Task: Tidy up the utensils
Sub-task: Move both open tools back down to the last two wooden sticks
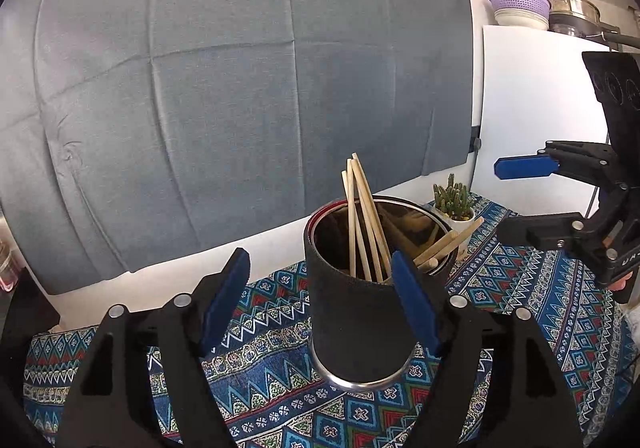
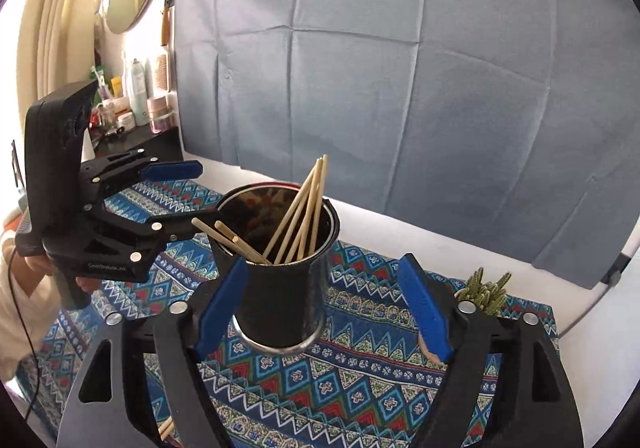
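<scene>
Both grippers spread wide, nothing held, round the chopstick holder.

Black metal-rimmed holder (image 1: 360,312) stands upright on patterned cloth (image 1: 520,288), wooden chopsticks (image 1: 364,216) leaning inside. Left gripper (image 1: 320,300) & right gripper (image 2: 324,304) gape empty; cactus pot (image 1: 456,204) just behind the holder.

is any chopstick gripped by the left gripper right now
No, the left gripper stands open with empty pads, while the chopsticks sit in the holder.

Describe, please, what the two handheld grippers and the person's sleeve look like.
Both the left gripper and right gripper are black plastic linkages with silver rivets and blue finger pads. The left bears faint white lettering, a thin black cable trails below, and the sleeve is cream.
</scene>
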Motion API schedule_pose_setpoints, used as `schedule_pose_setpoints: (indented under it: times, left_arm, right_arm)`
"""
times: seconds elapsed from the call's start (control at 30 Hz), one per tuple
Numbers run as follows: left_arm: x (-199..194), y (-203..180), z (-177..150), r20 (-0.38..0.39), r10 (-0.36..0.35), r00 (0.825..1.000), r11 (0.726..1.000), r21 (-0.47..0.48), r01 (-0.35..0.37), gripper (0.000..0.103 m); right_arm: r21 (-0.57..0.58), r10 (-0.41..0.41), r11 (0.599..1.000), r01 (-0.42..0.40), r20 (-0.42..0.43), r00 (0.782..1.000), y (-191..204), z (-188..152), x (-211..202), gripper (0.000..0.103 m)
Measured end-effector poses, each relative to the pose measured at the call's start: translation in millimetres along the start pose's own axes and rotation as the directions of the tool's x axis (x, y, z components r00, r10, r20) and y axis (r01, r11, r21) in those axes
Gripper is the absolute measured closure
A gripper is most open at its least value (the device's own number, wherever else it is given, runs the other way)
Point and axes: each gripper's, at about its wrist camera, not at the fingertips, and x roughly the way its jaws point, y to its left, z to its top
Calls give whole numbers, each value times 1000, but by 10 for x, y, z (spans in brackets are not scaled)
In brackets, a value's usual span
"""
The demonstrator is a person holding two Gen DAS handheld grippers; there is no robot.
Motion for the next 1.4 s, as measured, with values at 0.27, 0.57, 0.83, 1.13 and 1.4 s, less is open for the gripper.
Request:
schedule_pose_setpoints:
  times: [0.27, 0.57, 0.83, 1.13, 1.4]
  left_arm:
    - [-207, 25, -42, -6, 80, 997, 997, -22, -80, 6]
    - [-409, -18, -231, -115, 159, 981, 987, -19, -162, 6]
    - [-538, -93, -572, -214, 210, 954, 976, -3, -216, 6]
    - [-561, -323, -1036, -342, 140, 929, 986, -39, -164, 6]
    - [-504, -650, -1425, -439, 69, 896, 994, -41, -97, 6]
  right_arm:
    - [-54, -43, 998, 43, 3, 999, 65, -197, -258, 16]
    - [-60, -47, 997, 45, -33, 998, 224, -475, -479, 14]
    - [-65, -31, 998, 25, -89, 996, 376, -779, -508, 14]
    - [-41, 32, 998, -39, -173, 984, 604, -1284, -460, 14]
    - [-60, 93, 992, -110, -236, 967, 833, -1707, -423, 14]
